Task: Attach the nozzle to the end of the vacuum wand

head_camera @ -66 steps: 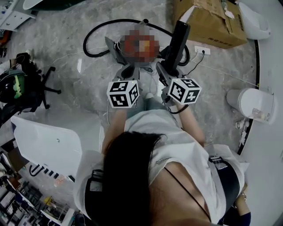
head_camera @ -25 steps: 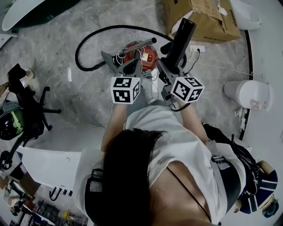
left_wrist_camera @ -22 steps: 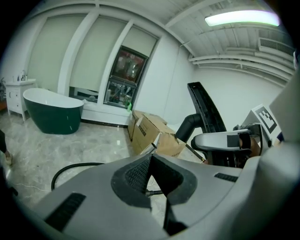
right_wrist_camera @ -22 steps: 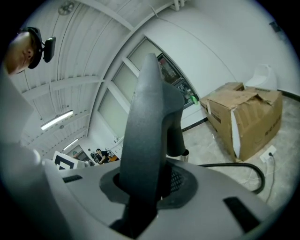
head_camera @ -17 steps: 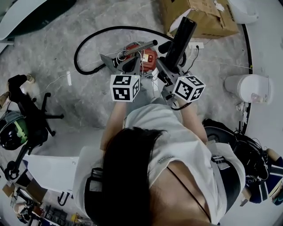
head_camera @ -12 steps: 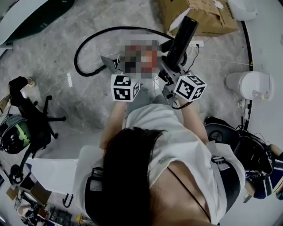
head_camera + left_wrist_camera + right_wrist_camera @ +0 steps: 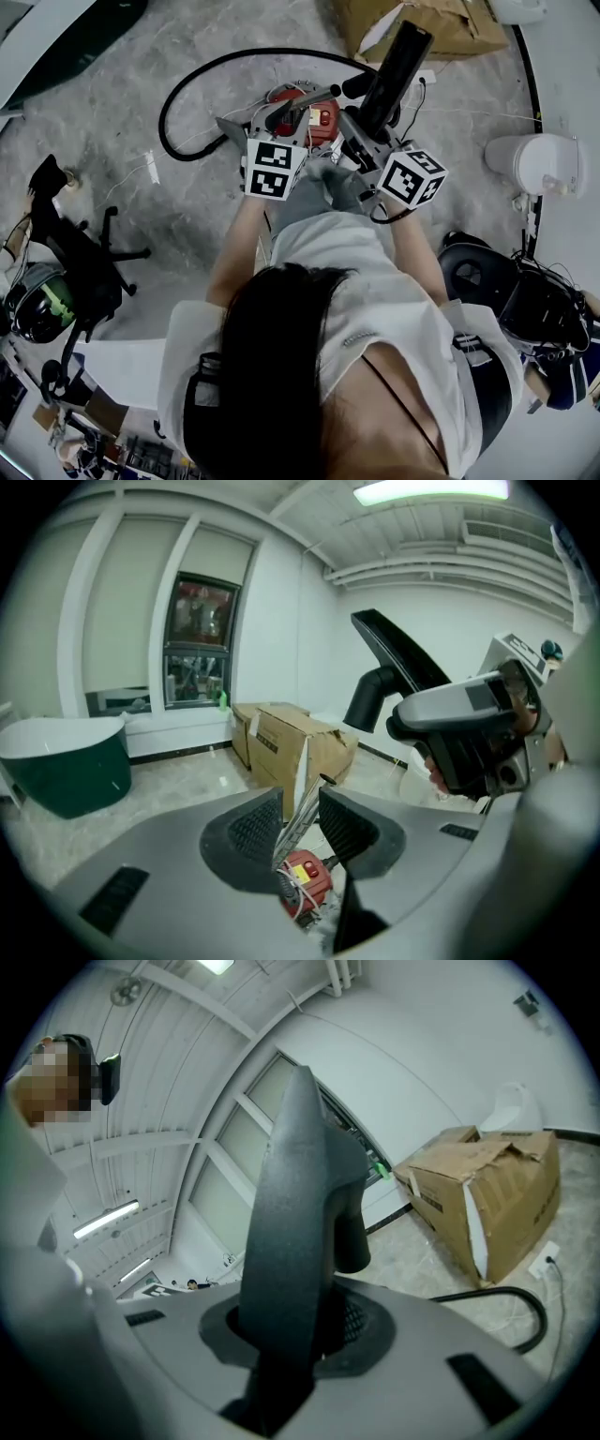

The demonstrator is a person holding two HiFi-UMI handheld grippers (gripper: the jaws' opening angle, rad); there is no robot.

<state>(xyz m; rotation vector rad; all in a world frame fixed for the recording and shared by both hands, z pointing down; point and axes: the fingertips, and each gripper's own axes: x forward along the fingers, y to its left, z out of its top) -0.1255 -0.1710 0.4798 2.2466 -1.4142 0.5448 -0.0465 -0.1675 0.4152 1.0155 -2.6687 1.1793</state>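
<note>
Free floor (image 7: 103, 103) is seen at 9 o'clock. Nozzle (image 7: 291, 1232) is clamped by right gripper (image 7: 302, 1327); wand (image 7: 302, 810) is straddled loosely by left gripper (image 7: 298, 819), jaws just opened.

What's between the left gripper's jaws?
The vacuum wand, in the left gripper view; jaws of the left gripper have just been opening, loose around it.

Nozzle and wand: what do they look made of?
Nozzle: probably moulded plastic, matte black, with an even dull surface and soft sheen. Wand: likely metal, a silvery tube with bright glints along it, though chromed plastic can't be ruled out.
</note>
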